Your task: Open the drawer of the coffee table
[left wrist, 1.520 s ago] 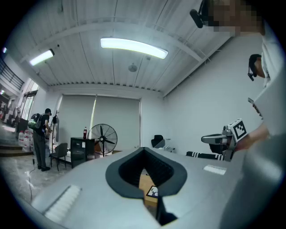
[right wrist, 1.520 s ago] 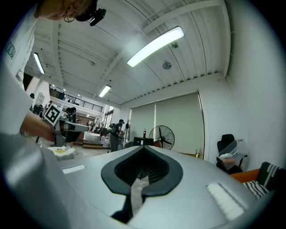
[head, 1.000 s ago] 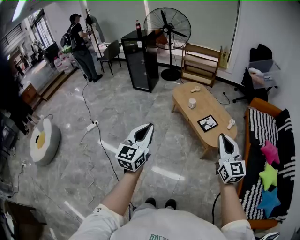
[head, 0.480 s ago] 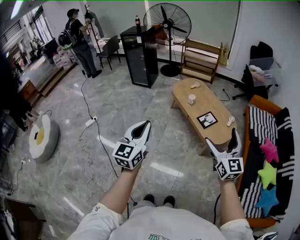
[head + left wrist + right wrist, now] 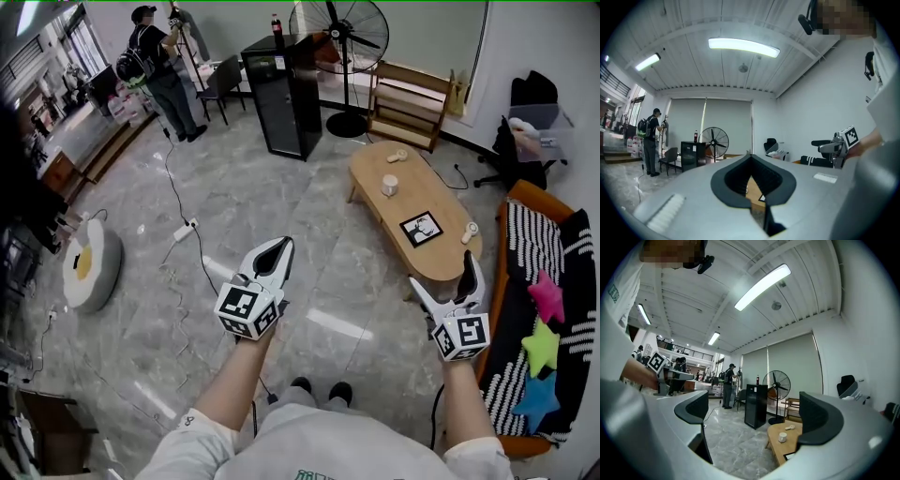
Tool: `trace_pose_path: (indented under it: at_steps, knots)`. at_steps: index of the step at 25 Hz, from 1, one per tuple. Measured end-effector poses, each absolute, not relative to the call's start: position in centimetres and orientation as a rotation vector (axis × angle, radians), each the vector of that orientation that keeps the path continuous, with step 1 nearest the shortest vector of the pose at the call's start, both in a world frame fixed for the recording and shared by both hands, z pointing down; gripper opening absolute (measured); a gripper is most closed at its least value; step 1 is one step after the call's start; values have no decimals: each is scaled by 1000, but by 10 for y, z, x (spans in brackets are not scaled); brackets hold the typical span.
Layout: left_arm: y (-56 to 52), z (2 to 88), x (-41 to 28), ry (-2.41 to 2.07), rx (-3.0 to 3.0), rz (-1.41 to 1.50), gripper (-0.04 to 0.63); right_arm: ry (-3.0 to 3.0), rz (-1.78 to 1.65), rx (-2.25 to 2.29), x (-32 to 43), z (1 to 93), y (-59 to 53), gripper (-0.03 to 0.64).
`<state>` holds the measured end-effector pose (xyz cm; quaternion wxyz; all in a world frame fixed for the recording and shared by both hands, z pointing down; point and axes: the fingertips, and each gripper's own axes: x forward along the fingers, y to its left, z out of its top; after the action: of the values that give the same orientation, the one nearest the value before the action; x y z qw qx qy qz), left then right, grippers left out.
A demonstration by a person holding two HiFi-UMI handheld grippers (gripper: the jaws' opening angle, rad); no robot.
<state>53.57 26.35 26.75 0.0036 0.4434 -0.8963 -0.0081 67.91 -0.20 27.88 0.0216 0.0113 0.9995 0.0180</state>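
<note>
The oval wooden coffee table [image 5: 441, 258] stands ahead on the right, also low in the right gripper view [image 5: 777, 448]. It carries a white cup [image 5: 389, 185], a framed picture [image 5: 421, 228] and two small white items. I cannot make out its drawer. My right gripper [image 5: 445, 272] is in the air short of the table's near end. Its jaws have just been opening, stand wide apart and hold nothing [image 5: 759, 416]. My left gripper [image 5: 279, 246] hangs over the floor left of the table, shut and empty [image 5: 750, 157].
A black cabinet [image 5: 281, 94], a standing fan [image 5: 342, 37] and a wooden shelf [image 5: 408, 94] line the back. A striped sofa [image 5: 539, 272] with star cushions flanks the table on the right. A cable with a power strip [image 5: 183, 230] crosses the floor. A person [image 5: 159, 66] stands far left.
The right gripper's jaws went from shut to wide open. Both grippers sit a little lower in the head view, which has shifted slightly.
</note>
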Motion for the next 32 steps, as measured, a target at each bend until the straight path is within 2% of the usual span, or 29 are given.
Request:
trace_pose_path:
  at_steps: [6,11,18,26,32]
  knots:
    - [274,273,515,-2820,1352,19,-2,3106,52,106,647,282,5,591]
    - [285,276,471,-2837,1325,-1,-2,3107,79,145,599,280,15,591]
    - [289,289,373,-2851,1335,-57,-2,3132,167,186,501,276,31,591]
    - [308,298,250,-2827,1378,13,-2,3140,159,232,364,274,68,591]
    - [315,297,184,-2820,1393,12,-2,3131,169,245,299,267,84,590]
